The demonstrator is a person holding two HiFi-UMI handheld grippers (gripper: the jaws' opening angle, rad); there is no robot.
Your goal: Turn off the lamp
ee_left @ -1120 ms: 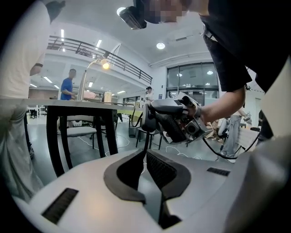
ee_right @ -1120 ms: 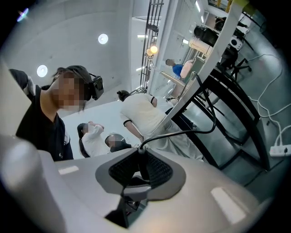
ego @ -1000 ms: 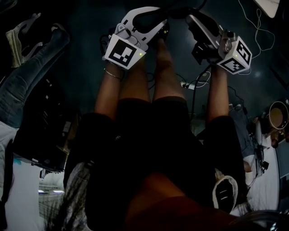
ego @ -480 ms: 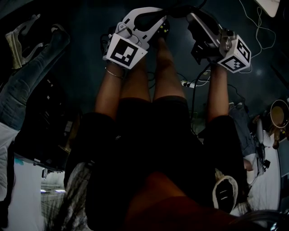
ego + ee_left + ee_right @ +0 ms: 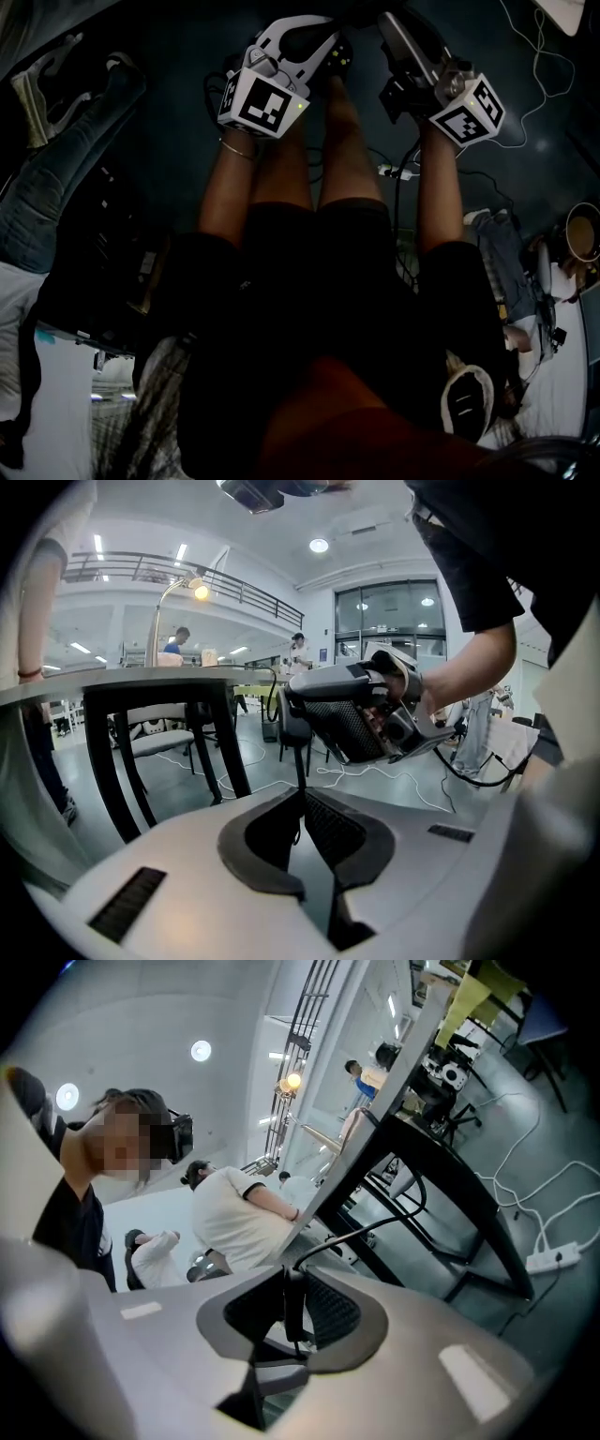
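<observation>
left gripper (image 5: 301,793): jaws closed together | right gripper (image 5: 286,1283): jaws clamped on black cable (image 5: 354,1230) | lamp (image 5: 200,592): bulb lit

Lab hall — mezzanine railing (image 5: 169,569), black-legged tables (image 5: 141,675), floor cables (image 5: 371,772).

- left gripper (image 5: 301,797): pale grey shell, black ribbed pads
- right gripper (image 5: 287,1274): the same pale grey with black ribbed pads
- 2 marker cubes (image 5: 263,103) (image 5: 467,111): white, with black square patterns
- cord (image 5: 371,1224) and switch (image 5: 292,1309): black
- lamp (image 5: 200,592): warm yellow-orange glow, pale silvery stem
- table (image 5: 141,675): light grey top, black legs
- floor (image 5: 234,761): blue-grey, with a dull sheen
- floor cables (image 5: 553,1194) and power strip (image 5: 553,1260): white
- seated person's shirt (image 5: 239,1218): off-white with dark collar trim
- jeans (image 5: 47,187): faded blue
- shorts (image 5: 319,281): black
- shoe (image 5: 467,401): white edge, black centre
</observation>
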